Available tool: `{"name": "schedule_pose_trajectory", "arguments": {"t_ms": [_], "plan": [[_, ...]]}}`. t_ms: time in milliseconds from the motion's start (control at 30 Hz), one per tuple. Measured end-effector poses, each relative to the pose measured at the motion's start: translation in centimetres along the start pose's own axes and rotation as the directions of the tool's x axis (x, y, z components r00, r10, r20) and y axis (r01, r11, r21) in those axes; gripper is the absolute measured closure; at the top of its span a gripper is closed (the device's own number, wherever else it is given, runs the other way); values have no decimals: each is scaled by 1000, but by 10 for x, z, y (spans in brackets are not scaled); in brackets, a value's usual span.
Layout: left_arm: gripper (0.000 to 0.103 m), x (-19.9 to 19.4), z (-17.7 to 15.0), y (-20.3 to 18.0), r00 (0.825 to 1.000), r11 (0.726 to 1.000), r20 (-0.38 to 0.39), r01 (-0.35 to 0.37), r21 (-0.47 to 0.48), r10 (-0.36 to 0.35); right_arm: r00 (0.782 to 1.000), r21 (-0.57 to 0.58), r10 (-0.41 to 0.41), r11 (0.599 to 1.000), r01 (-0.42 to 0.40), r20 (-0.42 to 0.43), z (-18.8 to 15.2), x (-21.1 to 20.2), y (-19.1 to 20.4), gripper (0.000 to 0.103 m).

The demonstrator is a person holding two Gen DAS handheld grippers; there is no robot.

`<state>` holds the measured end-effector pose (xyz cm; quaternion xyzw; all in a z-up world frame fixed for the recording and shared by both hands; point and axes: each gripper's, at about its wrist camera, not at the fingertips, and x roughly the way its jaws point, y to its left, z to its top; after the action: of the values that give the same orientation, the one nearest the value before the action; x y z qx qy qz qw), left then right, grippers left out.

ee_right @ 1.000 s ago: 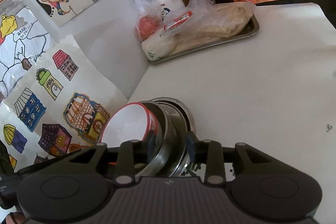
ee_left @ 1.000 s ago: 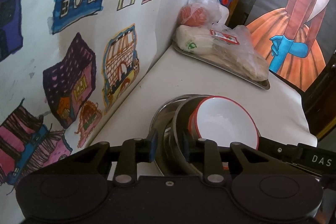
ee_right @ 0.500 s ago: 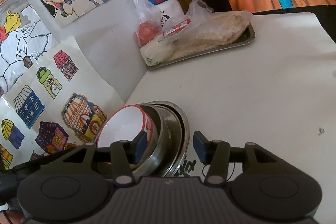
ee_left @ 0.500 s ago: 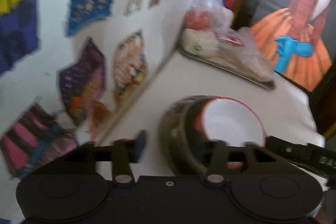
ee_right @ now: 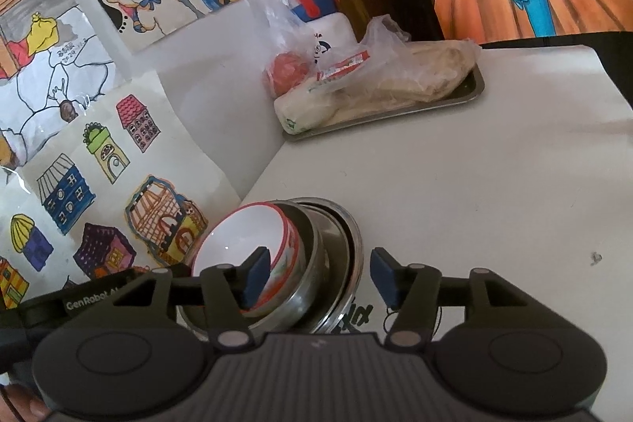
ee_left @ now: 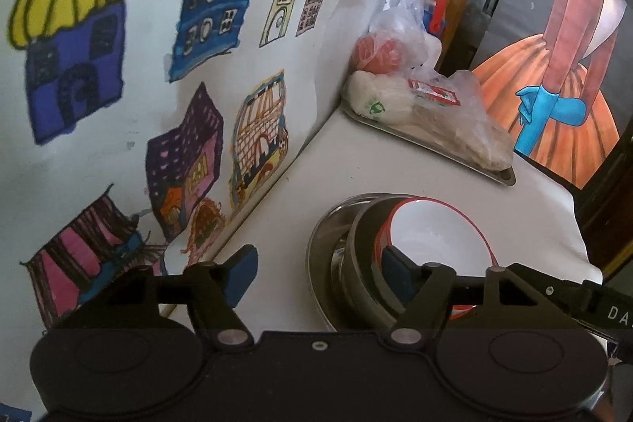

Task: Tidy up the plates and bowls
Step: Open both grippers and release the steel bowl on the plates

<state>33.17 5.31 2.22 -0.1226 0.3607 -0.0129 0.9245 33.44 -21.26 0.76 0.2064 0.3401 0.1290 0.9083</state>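
A white bowl with a red rim (ee_left: 435, 236) (ee_right: 237, 240) sits nested in a steel bowl (ee_left: 364, 236) (ee_right: 310, 256). Both rest on a steel plate (ee_left: 320, 244) (ee_right: 355, 244) on the white table by the wall. My left gripper (ee_left: 318, 269) straddles the stack's left rim. Its jaws are opening and the blue pads stand clear of the metal. My right gripper (ee_right: 321, 275) straddles the opposite rim, jaws also opening, with no pad pressing. Each gripper's body shows at the edge of the other's view.
A steel tray (ee_left: 502, 176) (ee_right: 476, 89) with bagged food lies at the table's far end. Next to it is a white bottle with a blue cap (ee_right: 332, 26). Children's drawings (ee_left: 217, 6) cover the wall on the left. The table's edge (ee_right: 617, 97) runs along the right.
Both grippers' jaws have spread apart and let go of the stack's rims. The stack stays where it was on the table.
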Motion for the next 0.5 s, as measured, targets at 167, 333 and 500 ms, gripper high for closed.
{"name": "schedule_pose_trajectory", "arguments": {"t_ms": [167,333,500], "plan": [[20,-8,-1,-2,999,999,15,34,4,-34,1000,-6,-5,1000,5,20,-3,-8,-2,29],[19,-12,-2,-10,999,999,18,42,22,-43,999,-10,-17,1000,17,30,-4,-16,-5,28],[16,-14,-4,-14,998,998,16,62,28,-63,999,-12,-20,1000,20,48,-5,-24,-7,22]]}}
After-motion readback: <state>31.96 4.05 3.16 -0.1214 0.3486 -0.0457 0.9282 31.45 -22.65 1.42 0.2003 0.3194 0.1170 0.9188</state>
